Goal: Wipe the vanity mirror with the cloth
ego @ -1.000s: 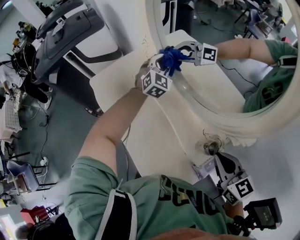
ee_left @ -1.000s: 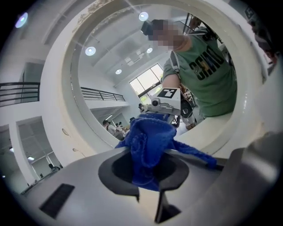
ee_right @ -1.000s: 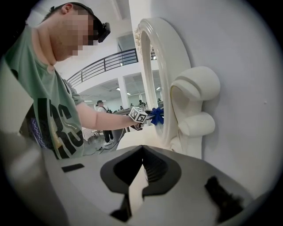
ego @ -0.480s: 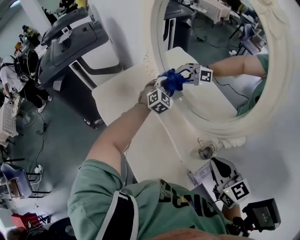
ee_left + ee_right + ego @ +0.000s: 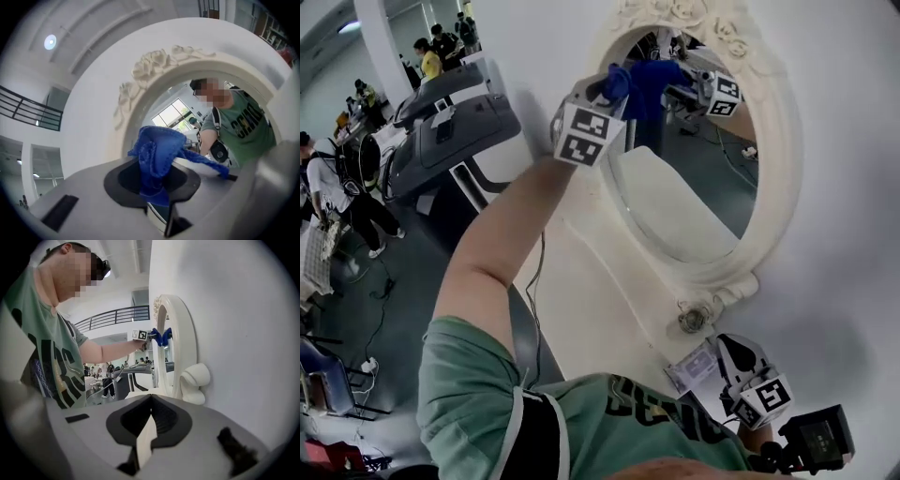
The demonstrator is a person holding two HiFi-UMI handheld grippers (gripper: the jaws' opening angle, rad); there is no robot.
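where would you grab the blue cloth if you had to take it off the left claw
The blue cloth is bunched in the shut left claw; probably take its loose tail trailing off to one side. Come from that side, across the tail: it's thin and clear of the jaws, while the bunch sits up by the mirror.

Lab hall, treadmills (image 5: 455, 127), floor cables (image 5: 382, 305), bystanders (image 5: 337, 199)

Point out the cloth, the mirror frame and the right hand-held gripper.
cloth (image 5: 157, 152), left gripper view, bunched middle.
mirror frame (image 5: 778, 159), head view, right rim.
right hand-held gripper (image 5: 149, 425), right gripper view, jaw tips.
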